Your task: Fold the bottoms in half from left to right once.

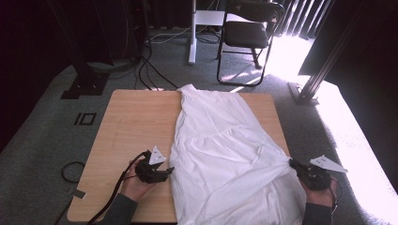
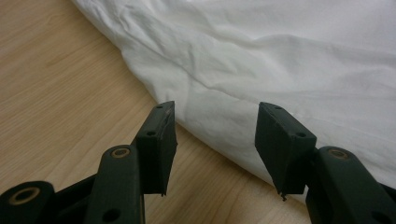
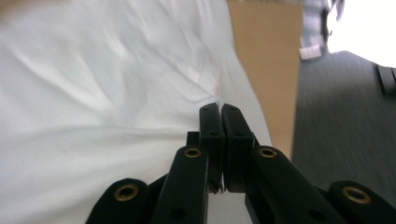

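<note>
A pale wooden tabletop [image 1: 131,122] is standing on grey carpet [image 1: 42,136], with a black chair [image 1: 248,33] beyond the tabletop's far edge, cables [image 1: 150,70] trailing over the carpet toward it, and bright sun falling on the floor off its right side. A white dress [image 1: 220,145] is lying along the tabletop's right half, neck at the far edge, hem spilling over the near edge.

The high view is showing the whole tabletop and both hands. The left hand-held gripper [image 1: 162,172] is sitting just beside the dress's left edge; the left gripper view is adding that its jaws are standing spread over that edge [image 2: 215,116], pressing nothing. The right hand-held gripper [image 1: 292,164] is at the tabletop's right edge; the right gripper view is showing its jaws pressed together, pinching a fold of dress [image 3: 140,93].
</note>
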Tool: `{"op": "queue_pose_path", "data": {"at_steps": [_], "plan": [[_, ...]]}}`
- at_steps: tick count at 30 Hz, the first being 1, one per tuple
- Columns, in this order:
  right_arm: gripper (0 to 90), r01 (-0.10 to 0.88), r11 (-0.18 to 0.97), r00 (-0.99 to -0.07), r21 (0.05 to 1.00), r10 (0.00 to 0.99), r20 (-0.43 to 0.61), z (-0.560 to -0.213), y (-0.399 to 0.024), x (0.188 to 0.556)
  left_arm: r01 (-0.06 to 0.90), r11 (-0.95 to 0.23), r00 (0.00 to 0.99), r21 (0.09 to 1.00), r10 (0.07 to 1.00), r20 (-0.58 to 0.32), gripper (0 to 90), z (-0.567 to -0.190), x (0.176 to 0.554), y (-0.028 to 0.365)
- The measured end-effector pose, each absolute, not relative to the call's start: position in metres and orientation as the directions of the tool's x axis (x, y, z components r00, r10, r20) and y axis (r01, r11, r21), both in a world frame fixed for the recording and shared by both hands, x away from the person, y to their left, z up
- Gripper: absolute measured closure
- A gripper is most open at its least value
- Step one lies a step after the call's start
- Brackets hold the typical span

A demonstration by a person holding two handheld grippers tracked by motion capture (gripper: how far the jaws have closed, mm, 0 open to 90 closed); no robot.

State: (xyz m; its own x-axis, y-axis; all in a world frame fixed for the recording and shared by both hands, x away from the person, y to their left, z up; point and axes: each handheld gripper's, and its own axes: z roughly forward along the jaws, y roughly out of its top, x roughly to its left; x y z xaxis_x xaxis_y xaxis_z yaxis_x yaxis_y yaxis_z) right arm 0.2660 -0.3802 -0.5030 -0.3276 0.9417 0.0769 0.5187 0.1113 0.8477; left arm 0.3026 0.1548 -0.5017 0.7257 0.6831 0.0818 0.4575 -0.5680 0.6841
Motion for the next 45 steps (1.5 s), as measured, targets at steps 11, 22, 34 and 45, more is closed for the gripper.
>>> {"op": "queue_pose_path", "data": {"at_steps": [11, 22, 34, 45], "plan": [[39.8, 0.540, 0.133, -0.340, 0.831, 0.938, 0.071, -0.508, -0.338, 0.292, 0.463, -0.572, 0.738, 0.677, 0.672, 0.064, 49.8, -0.510, 0.305, 0.147], [88.3, 0.583, 0.250, -0.463, 0.773, 0.884, 0.063, -0.508, -0.315, 0.318, 0.466, -0.572, 0.742, 0.676, 0.668, 0.054, 49.8, -0.512, 0.307, 0.147], [53.1, 0.530, 0.086, -0.203, 0.844, 0.979, 0.027, -0.469, -0.415, 0.203, 0.465, -0.566, 0.746, 0.681, 0.665, 0.043, 49.8, -0.512, 0.308, 0.142], [56.0, 0.582, 0.140, -0.290, 0.801, 0.956, 0.043, -0.506, -0.366, 0.296, 0.534, -0.512, 0.690, 0.673, 0.724, 0.003, 41.9, -0.527, 0.325, 0.137]]}}
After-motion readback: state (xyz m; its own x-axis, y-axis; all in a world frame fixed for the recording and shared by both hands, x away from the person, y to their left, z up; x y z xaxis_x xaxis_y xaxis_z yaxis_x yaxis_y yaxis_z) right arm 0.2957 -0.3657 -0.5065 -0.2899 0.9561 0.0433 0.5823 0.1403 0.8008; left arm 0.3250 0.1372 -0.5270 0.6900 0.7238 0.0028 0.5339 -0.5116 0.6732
